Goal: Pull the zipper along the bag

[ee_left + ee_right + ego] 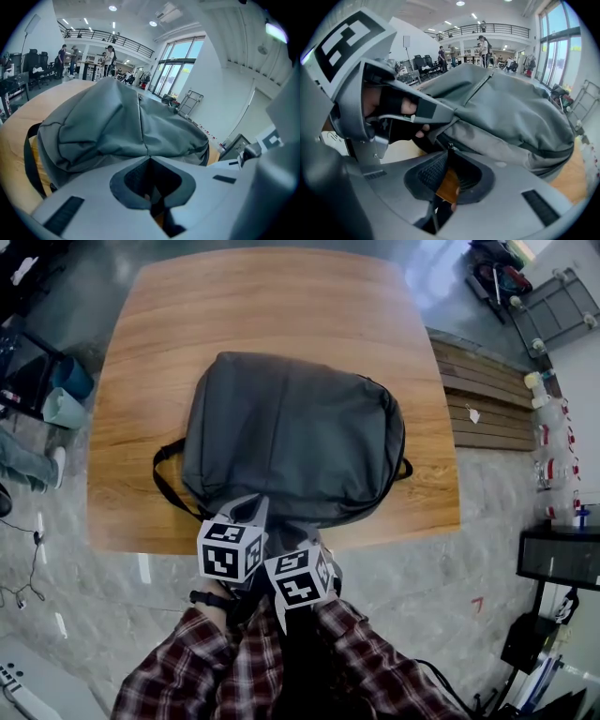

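Grey bag (295, 432) flat on the middle of a wooden table (262, 296), zipper pull (450, 146) at its near edge pinched in right gripper (449, 150), left gripper (150, 158) just beside, clamped on bag fabric, plaid sleeves (234, 671) below.

Head view: steeply down from above the bag (291, 432), whole bench (262, 296) in frame. Both gripper views: low at the bag's near edge, very close, facing across it. Shared: the bag's grey fabric.
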The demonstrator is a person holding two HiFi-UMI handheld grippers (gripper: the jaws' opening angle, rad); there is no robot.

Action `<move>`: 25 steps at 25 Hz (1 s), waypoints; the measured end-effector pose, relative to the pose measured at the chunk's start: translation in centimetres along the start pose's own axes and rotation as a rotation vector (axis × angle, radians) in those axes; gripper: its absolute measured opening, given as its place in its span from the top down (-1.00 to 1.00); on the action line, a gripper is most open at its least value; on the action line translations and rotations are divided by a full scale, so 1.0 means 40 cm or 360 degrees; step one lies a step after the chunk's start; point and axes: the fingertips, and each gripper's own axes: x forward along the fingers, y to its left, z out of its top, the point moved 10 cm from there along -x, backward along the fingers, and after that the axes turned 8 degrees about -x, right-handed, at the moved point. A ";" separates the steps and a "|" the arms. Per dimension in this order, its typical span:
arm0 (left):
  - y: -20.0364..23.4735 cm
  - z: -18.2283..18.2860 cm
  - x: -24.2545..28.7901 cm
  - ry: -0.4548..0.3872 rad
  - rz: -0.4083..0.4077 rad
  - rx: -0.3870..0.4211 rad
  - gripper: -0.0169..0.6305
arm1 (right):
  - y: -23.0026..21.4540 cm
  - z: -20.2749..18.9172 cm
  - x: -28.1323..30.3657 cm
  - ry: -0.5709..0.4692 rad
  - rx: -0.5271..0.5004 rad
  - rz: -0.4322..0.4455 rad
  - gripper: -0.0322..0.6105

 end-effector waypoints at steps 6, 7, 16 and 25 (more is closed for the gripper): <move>0.007 0.001 0.009 0.0006 0.0005 -0.0016 0.92 | -0.053 -0.003 -0.027 -0.0099 0.0392 0.0338 0.79; 0.008 0.002 0.010 0.0010 0.0008 -0.0018 0.92 | -0.061 0.000 -0.033 -0.0110 0.0453 0.0394 0.81; 0.004 -0.002 0.017 0.0031 0.0032 -0.0005 0.92 | -0.101 -0.022 0.032 0.0013 0.0955 0.0779 0.84; -0.009 -0.006 0.018 0.0040 0.0095 0.0265 0.92 | -0.116 -0.009 -0.017 0.0065 0.0689 0.0613 0.85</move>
